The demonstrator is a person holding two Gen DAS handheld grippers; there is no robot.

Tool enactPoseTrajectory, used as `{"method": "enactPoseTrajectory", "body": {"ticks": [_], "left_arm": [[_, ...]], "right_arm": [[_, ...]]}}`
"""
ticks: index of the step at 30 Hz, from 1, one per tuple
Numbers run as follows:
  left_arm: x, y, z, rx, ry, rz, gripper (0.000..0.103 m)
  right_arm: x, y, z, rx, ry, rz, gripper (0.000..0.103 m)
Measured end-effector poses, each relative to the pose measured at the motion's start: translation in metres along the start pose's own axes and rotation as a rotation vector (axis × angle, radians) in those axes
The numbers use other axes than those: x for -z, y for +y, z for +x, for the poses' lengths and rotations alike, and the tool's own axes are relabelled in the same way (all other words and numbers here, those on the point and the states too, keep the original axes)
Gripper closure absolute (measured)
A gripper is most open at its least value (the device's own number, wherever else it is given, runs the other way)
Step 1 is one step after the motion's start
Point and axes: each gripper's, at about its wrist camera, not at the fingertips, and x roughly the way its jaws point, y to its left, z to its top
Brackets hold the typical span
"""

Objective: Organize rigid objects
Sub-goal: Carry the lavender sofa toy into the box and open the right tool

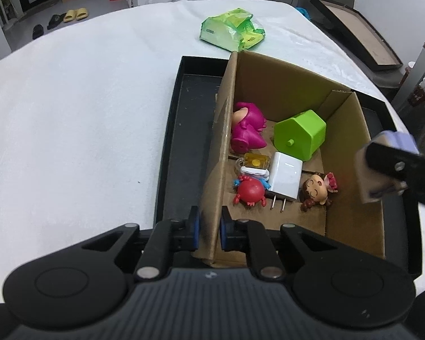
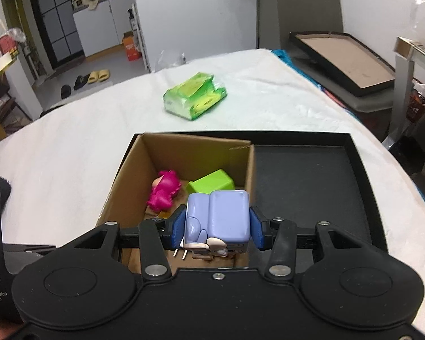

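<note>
An open cardboard box stands inside a black tray. It holds a pink figure, a green hexagonal container, a white charger, a red crab toy, a small girl figurine and a yellow padlock. My left gripper is shut on the box's near left wall. My right gripper is shut on a lavender block toy, held above the box's right part. In the left wrist view that toy hangs at the right edge.
A green tissue pack lies on the white cloth beyond the tray. The tray's right half is bare black floor. A framed board leans off the table's far right. Slippers sit on the floor behind.
</note>
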Motion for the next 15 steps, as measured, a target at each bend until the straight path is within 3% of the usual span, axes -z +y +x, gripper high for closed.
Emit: {"method": "enactPoseTrajectory", "body": {"ticks": [15], "left_arm": [[0.003, 0.01, 0.007, 0.067, 0.001, -0.007, 0.089]], "right_arm": [[0.01, 0.014, 0.031, -0.05, 0.143, 0.077, 0.058]]}}
